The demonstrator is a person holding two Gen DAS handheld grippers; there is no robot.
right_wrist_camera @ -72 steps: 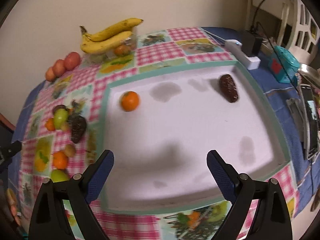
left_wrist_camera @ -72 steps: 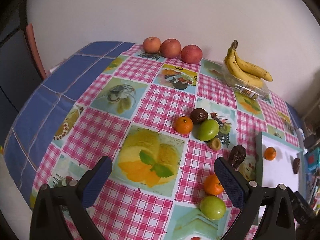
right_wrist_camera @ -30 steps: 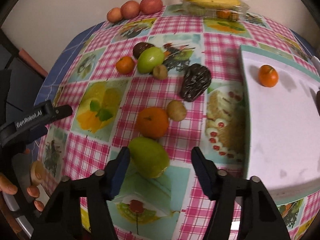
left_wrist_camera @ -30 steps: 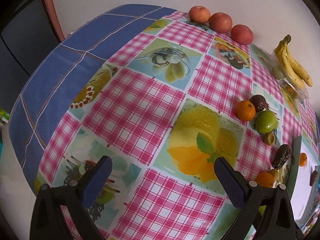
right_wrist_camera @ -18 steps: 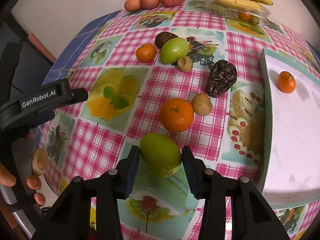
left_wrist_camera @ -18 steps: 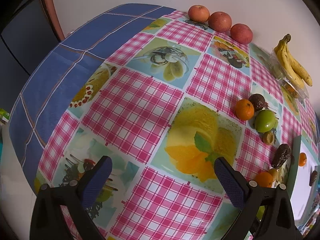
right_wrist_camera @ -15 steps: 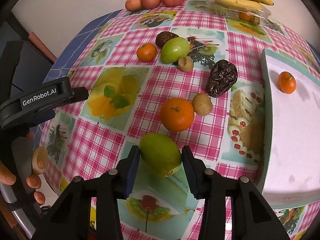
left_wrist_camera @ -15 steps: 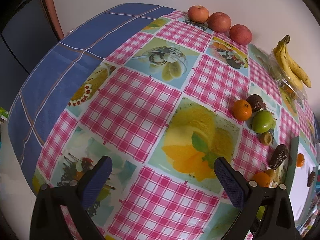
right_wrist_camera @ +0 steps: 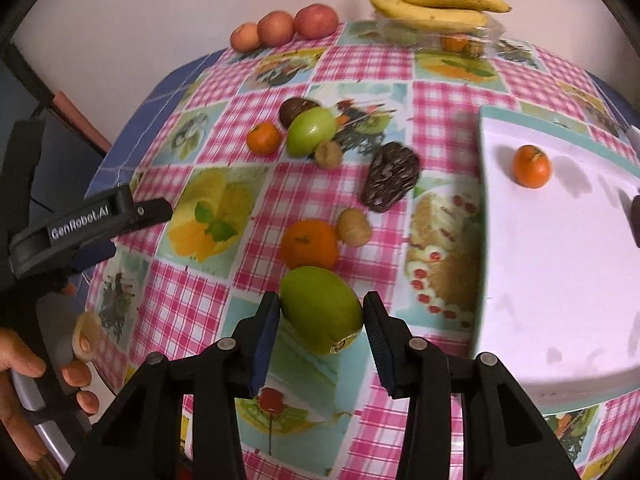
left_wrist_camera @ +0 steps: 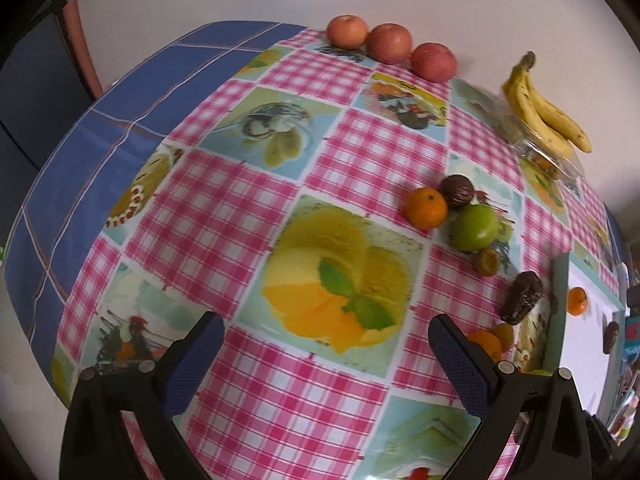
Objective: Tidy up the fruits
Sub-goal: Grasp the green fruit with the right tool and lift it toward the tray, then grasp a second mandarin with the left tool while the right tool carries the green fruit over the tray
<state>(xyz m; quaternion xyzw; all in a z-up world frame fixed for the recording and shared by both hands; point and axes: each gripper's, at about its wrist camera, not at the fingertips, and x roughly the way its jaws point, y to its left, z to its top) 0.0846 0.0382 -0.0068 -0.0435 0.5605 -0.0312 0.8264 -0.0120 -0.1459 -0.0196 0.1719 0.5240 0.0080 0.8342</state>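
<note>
Right gripper (right_wrist_camera: 319, 322): jaws drawn in against the two sides of a green fruit (right_wrist_camera: 321, 309), which sits between the blue pads above the checked tablecloth (right_wrist_camera: 372, 68); whether the fruit has left the cloth cannot be told. Left gripper (left_wrist_camera: 326, 350): jaws wide apart, nothing between them, held over a printed square of the cloth.

Just beyond the held fruit lie a large orange (right_wrist_camera: 309, 245) and a small brown fruit (right_wrist_camera: 353, 227), touching each other. Farther on: a dark wrinkled fruit (right_wrist_camera: 391, 176), then a cluster of a second green fruit (right_wrist_camera: 311, 131), a small orange (right_wrist_camera: 263, 138), a dark round fruit (right_wrist_camera: 294, 110) and a small tan one (right_wrist_camera: 329, 153).

To the right stands a white tray (right_wrist_camera: 560, 280) with a teal rim, bearing one orange (right_wrist_camera: 532, 167). Along the wall: three red apples (right_wrist_camera: 316, 21) in a row and a bunch of bananas (right_wrist_camera: 432, 6) atop a clear box.
</note>
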